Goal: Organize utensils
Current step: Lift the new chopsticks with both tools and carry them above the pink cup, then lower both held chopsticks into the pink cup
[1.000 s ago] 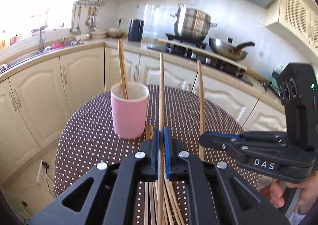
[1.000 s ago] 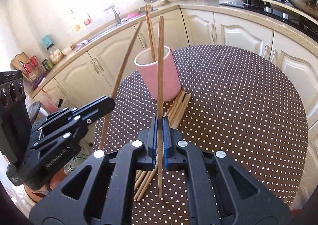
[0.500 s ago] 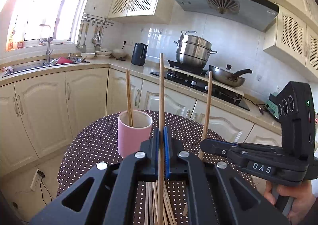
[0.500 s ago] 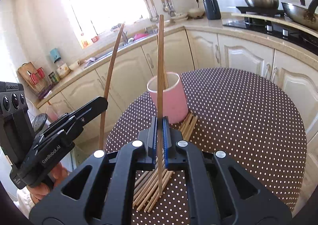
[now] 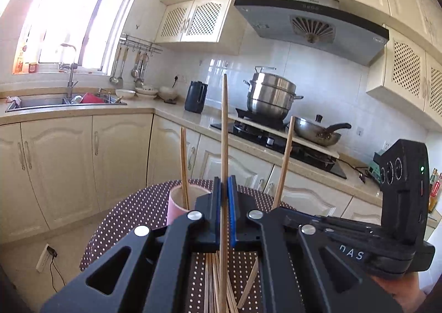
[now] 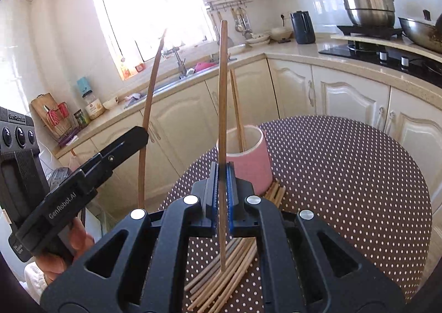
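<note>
Left gripper: jaws closed on one upright chopstick, above the table.
Right gripper: jaws clamped on a second chopstick, upright, lower tip hanging free over the pile.
Loose chopsticks: fanned flat on the table, just beside the cup; count unclear, probably a dozen or so.
Pink cup: on the table, chopsticks standing inside.
Table: round, brown cloth with white dots.
Room: kitchen; cream cabinets, sink under a bright window, steel pot and wok on the stove, range hood above.
</note>
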The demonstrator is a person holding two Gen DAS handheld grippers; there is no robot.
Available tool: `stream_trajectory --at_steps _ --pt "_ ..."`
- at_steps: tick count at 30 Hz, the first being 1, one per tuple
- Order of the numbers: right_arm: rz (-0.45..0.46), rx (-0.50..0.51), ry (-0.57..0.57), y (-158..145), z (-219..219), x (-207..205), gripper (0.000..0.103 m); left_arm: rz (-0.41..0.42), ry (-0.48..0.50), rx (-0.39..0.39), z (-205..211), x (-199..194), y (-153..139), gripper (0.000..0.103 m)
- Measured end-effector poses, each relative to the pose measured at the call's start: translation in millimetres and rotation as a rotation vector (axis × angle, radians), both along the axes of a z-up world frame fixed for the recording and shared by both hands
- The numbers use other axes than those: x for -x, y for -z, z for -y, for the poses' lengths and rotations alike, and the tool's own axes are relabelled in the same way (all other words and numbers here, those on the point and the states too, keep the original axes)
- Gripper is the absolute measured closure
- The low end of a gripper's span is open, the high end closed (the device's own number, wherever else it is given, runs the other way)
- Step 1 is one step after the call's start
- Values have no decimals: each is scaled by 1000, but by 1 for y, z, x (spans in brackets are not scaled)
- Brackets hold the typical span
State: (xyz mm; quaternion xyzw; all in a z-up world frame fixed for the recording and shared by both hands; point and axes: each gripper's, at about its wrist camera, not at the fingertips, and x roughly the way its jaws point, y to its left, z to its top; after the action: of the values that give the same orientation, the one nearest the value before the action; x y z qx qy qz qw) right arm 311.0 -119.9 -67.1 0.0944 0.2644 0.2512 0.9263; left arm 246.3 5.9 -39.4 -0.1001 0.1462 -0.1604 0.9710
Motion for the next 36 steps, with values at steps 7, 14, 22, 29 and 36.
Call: stream_trajectory --at_steps 7,14,22,29,36 --pt "75 -40 -3 -18 -2 -18 97 64 -25 31 -11 -20 -16 98" --pt "163 -67 5 -40 -8 -44 97 116 -54 49 -23 -55 -26 98" --pt "251 -81 31 -55 -12 -80 97 132 -85 112 -32 -106 -20 98" --pt "263 -25 41 -39 -20 -106 97 138 -60 157 -22 -138 -2 98" --pt "222 2 30 -11 -20 -116 97 123 -75 169 -14 -159 28 98"
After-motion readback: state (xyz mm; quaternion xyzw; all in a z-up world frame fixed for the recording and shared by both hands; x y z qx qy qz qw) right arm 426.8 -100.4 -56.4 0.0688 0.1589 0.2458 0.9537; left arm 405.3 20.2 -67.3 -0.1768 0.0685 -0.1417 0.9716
